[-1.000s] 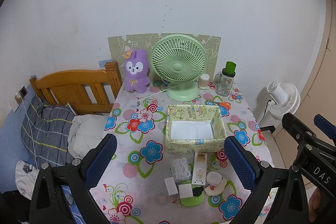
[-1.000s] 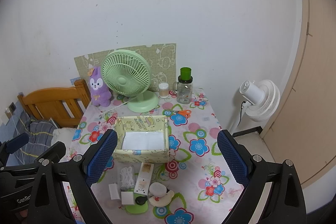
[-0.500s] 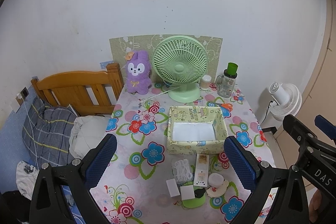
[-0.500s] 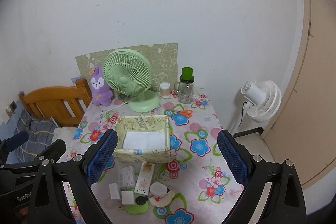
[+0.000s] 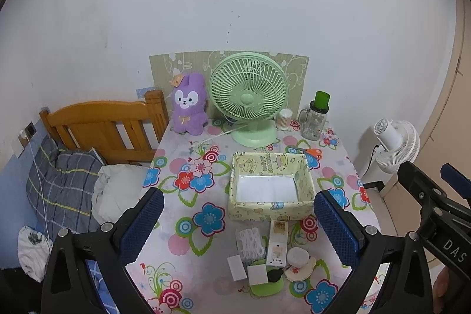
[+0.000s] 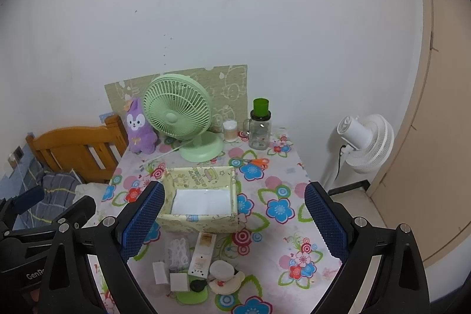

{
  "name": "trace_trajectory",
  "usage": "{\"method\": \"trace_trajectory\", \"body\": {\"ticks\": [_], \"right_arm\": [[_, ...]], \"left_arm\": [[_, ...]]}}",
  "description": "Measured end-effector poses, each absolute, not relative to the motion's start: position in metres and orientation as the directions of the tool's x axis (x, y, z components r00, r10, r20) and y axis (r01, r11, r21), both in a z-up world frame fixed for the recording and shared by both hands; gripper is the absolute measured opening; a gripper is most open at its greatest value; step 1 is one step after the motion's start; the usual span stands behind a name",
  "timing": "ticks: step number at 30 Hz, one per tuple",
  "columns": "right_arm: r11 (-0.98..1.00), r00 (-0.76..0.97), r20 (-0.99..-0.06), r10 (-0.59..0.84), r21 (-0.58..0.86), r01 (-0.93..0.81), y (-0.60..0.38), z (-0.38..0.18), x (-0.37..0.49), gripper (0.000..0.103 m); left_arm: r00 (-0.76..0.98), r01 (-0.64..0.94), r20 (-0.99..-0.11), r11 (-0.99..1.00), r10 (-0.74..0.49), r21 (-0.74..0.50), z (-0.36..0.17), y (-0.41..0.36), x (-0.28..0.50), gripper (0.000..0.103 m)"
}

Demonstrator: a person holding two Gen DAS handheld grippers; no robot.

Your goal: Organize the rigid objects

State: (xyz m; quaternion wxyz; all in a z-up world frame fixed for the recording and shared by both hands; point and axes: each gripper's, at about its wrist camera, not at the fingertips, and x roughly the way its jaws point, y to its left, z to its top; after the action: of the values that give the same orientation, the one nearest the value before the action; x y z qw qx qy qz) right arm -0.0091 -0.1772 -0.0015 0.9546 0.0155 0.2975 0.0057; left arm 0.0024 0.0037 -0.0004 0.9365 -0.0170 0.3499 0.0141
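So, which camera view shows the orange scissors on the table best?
The right wrist view: the orange scissors lie in open sight between the green fan's base and the yellow box, handles and blades both visible. The left wrist view also shows them, but smaller, just beyond the box's far corner.

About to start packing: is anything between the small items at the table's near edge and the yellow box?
Nothing visible. The white remote and its neighbours lie just short of the yellow box, whose open top is unobstructed. Both grippers hover open above them.
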Motion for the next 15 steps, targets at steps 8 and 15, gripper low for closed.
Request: {"method": "trace_trajectory", "body": {"ticks": [8, 15], "right_arm": [[0.999, 0.823, -0.567, 0.024, 0.037, -0.004, -0.178, -0.004, -0.008, 0.098], [0.999, 0.797, -0.601, 0.049, 0.047, -0.025, -0.176, -0.015, 0.001, 0.098]], "left_arm": [[0.764, -0.038, -0.645, 0.999, 0.021, -0.013, 0.001, 0.003, 0.0, 0.103], [0.751, -0.061, -0.659, 0.998, 0.036, -0.015, -0.011, 0.007, 0.004, 0.103]]}}
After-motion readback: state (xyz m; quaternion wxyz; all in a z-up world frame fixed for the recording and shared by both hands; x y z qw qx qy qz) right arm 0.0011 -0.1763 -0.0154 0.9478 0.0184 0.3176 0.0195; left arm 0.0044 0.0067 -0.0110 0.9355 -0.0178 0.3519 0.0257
